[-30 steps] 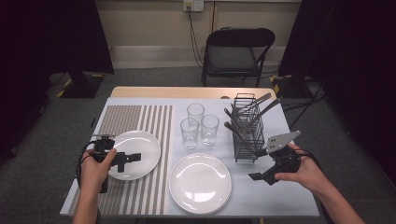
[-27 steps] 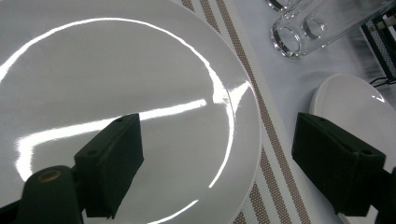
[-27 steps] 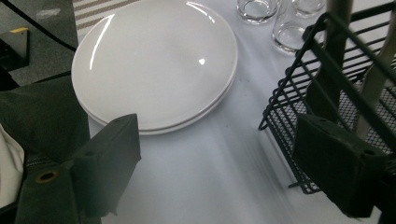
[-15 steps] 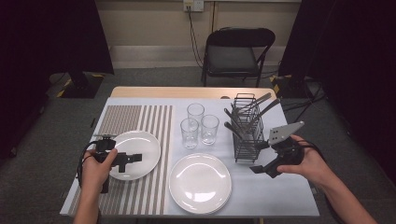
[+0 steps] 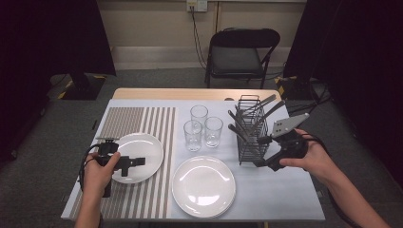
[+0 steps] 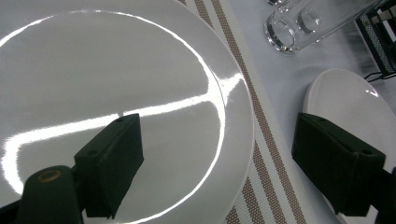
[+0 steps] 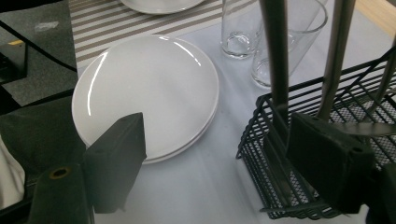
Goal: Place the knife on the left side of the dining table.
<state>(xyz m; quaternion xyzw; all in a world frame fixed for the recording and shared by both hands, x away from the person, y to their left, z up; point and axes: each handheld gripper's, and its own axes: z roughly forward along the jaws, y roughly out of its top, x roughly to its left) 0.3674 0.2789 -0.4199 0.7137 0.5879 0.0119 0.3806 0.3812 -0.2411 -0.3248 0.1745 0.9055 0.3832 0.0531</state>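
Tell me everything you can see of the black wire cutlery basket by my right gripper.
The wire basket is a black, upright metal caddy with a fine mesh floor and open grid walls. It stands on the white table cover, right of the three glasses. Several dark-handled utensils lean out of it, tilted toward the far right. The right gripper hovers at its near right corner, jaws open, not visibly gripping it.

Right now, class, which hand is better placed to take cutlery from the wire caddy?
The right. The right gripper sits beside the caddy, jaws open and facing its handles. The left gripper hovers open over the far plate, with the glasses between.
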